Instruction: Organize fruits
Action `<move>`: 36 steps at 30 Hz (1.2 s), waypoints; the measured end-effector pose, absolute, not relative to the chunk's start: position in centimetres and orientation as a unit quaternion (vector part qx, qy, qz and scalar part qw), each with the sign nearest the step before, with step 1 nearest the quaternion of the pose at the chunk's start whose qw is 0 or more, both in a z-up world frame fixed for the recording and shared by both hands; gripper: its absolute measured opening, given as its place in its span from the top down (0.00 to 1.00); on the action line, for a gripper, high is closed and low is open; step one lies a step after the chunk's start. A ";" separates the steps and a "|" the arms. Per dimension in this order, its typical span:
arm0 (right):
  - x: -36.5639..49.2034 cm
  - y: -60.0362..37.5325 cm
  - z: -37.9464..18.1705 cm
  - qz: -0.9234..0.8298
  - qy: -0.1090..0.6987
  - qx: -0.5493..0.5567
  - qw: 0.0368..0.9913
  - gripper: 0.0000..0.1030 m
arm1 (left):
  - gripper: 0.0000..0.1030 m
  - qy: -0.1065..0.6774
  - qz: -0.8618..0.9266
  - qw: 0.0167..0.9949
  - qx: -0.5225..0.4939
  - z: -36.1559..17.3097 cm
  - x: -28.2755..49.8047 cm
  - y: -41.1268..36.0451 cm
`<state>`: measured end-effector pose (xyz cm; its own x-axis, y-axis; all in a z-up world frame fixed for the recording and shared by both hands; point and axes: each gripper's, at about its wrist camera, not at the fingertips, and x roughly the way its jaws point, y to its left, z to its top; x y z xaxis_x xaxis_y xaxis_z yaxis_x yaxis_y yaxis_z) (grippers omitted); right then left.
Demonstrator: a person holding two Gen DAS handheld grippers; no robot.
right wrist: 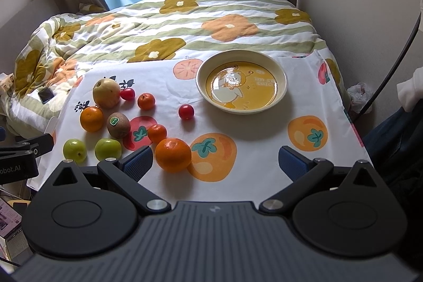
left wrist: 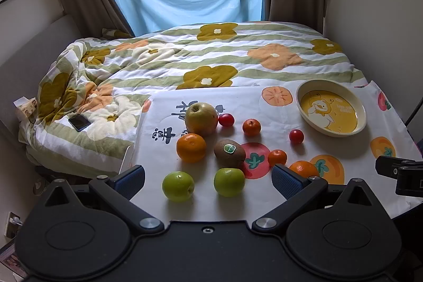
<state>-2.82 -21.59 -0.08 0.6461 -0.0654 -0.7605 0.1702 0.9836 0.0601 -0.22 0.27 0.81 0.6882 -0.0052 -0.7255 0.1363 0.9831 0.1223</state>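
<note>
Left hand-held gripper (left wrist: 208, 176): jaws wide apart, holding nothing, hovering over the near edge of the worktop (left wrist: 264, 205). Right hand-held gripper (right wrist: 215, 159): also spread wide and empty, beside the left one.

Step looks like the very start: nothing picked, bowl (right wrist: 282, 75) holds no fruit. The bowl is cream with a yellow duck print inside and sits at the far right of the cloth, well apart from the fruit cluster on the left.

Fruit, all loose on the printed cloth:
- big yellow-green apple (left wrist: 201, 118), farthest back, touching or nearly touching a cherry tomato (left wrist: 226, 119)
- orange (left wrist: 191, 147) just in front of the apple
- kiwi (left wrist: 229, 153) with a green sticker, beside the orange
- two green apples (left wrist: 178, 186) (left wrist: 229, 181), nearest the left gripper
- small mandarins (left wrist: 251, 127) (left wrist: 277, 157)
- second tomato (left wrist: 296, 136), closest to the bowl
- near orange (right wrist: 173, 154), just beside the right gripper's left finger (right wrist: 138, 160), not between the jaws

Likely next move: the right gripper shifts left to centre on the near orange, closes, and carries it to the bowl. Round, smooth fruit may roll on the cloth, so the jaws should close squarely across the widest part. The left gripper could take a green apple, as both lie right ahead of it.
</note>
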 end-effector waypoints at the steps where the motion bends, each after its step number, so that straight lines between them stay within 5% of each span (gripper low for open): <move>1: -2.8 -21.6 -0.1 -0.065 0.416 0.064 0.905 0.00 | 0.00 0.393 -0.039 0.915 0.084 0.8 -0.2 0.3; 22: -1.9 -19.9 -0.4 -0.056 0.432 0.073 0.897 0.00 | 0.00 0.388 -0.068 0.913 0.104 0.6 0.6 1.4; 36: 2.4 -18.1 -8.4 -0.056 0.480 0.099 0.870 0.00 | 0.03 0.400 -0.144 0.889 0.171 -8.2 4.4 1.1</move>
